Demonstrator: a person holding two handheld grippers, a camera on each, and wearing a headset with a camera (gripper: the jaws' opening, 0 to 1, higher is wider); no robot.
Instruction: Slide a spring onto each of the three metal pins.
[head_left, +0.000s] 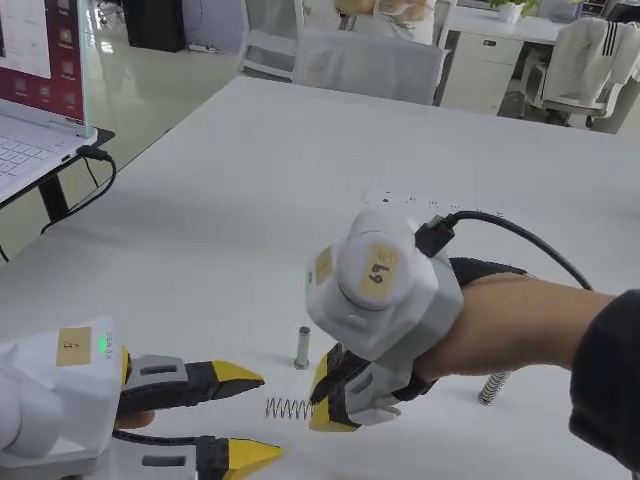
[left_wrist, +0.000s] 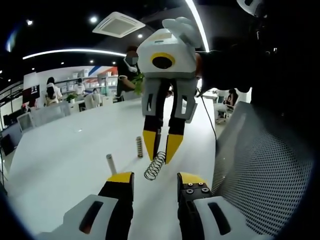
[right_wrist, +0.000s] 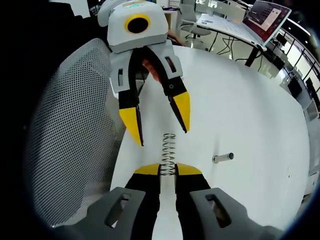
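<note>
Steel coil seemingly already wraps the outer pin (head_left: 491, 386), which stands well apart. The right gripper (head_left: 322, 405) is clamped on a loose spring (head_left: 288, 407) near the bare pin (head_left: 302, 347). The left gripper (head_left: 268, 415) gapes empty beside it. That bare pin, at least, remains to be done.

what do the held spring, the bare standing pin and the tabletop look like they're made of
Spring: thin grey wire coil with a dull shine, likely steel.
Pin: smooth silvery cylinder with a bright highlight, seemingly polished metal.
Tabletop: flat matte white with faint reflections, perhaps laminate or painted board; the look leaves it open.
</note>
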